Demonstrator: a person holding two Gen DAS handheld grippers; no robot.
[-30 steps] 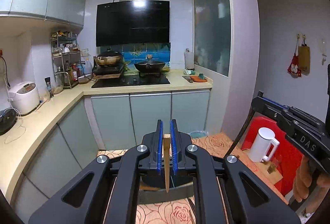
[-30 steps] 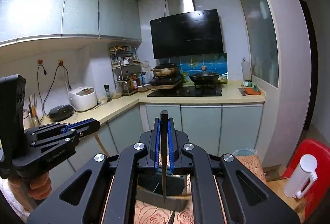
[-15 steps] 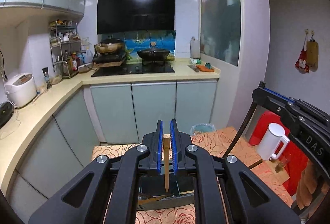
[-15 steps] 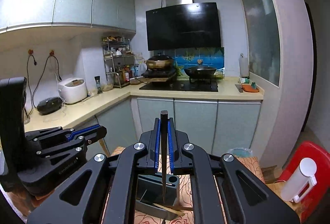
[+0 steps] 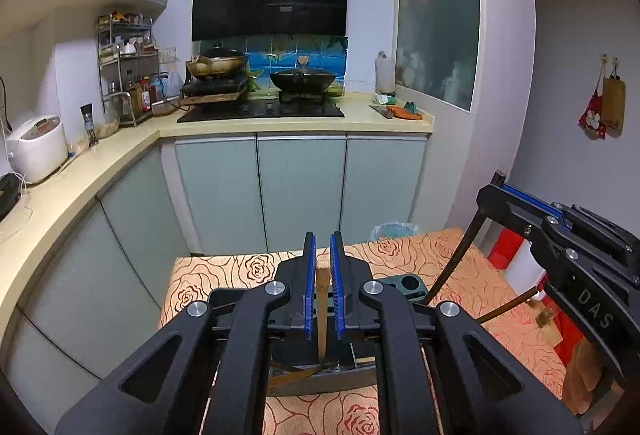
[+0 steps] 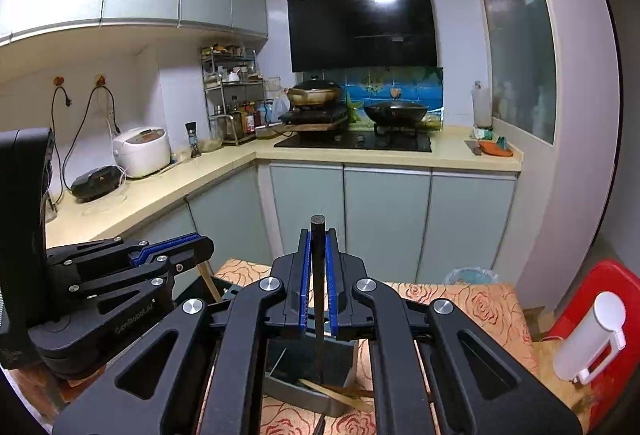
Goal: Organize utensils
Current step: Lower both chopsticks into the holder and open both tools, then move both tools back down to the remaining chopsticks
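My left gripper [image 5: 322, 247] is shut on a pale wooden chopstick [image 5: 322, 309] that hangs upright between its blue pads. Under it a dark grey utensil holder [image 5: 402, 283] stands on the rose-patterned table [image 5: 224, 275], with wooden chopsticks [image 6: 340, 393] lying in its front tray. My right gripper [image 6: 319, 237] is shut on a dark chopstick [image 6: 318, 275], also upright, above the same holder [image 6: 296, 363]. In each wrist view the other gripper shows at the side: the right one [image 5: 496, 195] with its dark stick slanting down, the left one [image 6: 200, 241] with its pale stick.
A red stool with a white kettle [image 6: 592, 339] stands right of the table. A waste bin [image 6: 472, 275] sits by the grey-green cabinets. The L-shaped counter [image 6: 168, 191] carries a rice cooker, spice rack, stove and pans. A hand grips the right handle [image 5: 580, 375].
Both grippers have come down and forward over the table, still shut on their chopsticks. The holder and cloth now fill more of the lower view.
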